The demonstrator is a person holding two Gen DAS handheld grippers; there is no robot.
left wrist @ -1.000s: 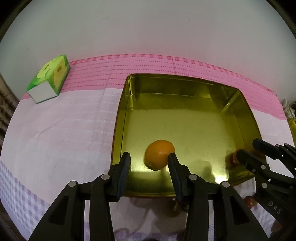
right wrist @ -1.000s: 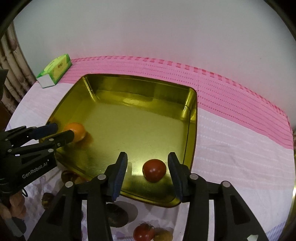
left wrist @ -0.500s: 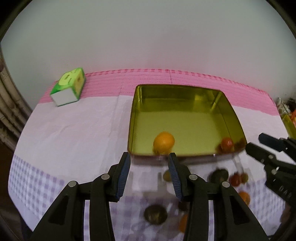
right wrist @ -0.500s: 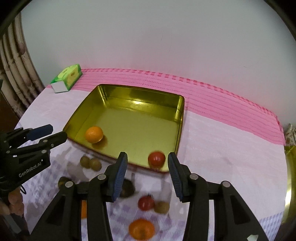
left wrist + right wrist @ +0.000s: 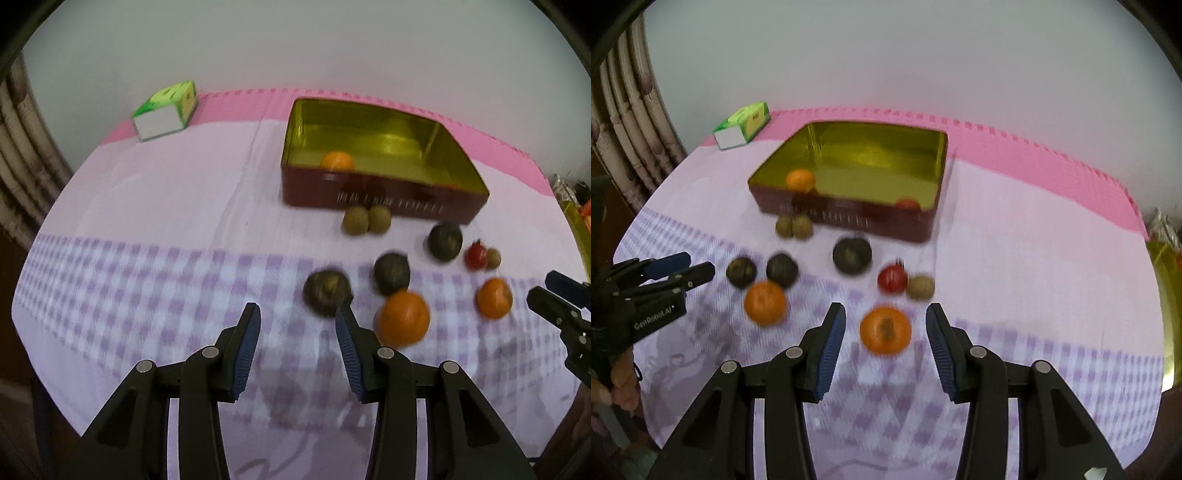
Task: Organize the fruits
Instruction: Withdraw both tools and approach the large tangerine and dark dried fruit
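Note:
A gold tin (image 5: 388, 201) with dark red walls stands at the back of the cloth; an orange (image 5: 337, 161) and a red fruit (image 5: 908, 204) lie in it. In front of it lie loose fruits: two kiwis (image 5: 365, 219), three dark round fruits (image 5: 391, 273), a red fruit (image 5: 892, 277) and two oranges (image 5: 404, 321). My left gripper (image 5: 297, 314) hovers open and empty just left of the nearest dark fruit (image 5: 327, 291). My right gripper (image 5: 885, 310) is open above the other orange (image 5: 885, 330), which shows between its fingers without touching them.
A green tissue box (image 5: 164, 110) sits at the back left by the wall. Curtain folds (image 5: 631, 129) hang at the left. Another gold container (image 5: 1167, 295) stands at the right table edge. A person's hand (image 5: 617, 384) holds the left gripper.
Both grippers have drawn back from over the tin toward the table's near side. The orange and red fruit stayed in the tin. The loose fruits came into view.

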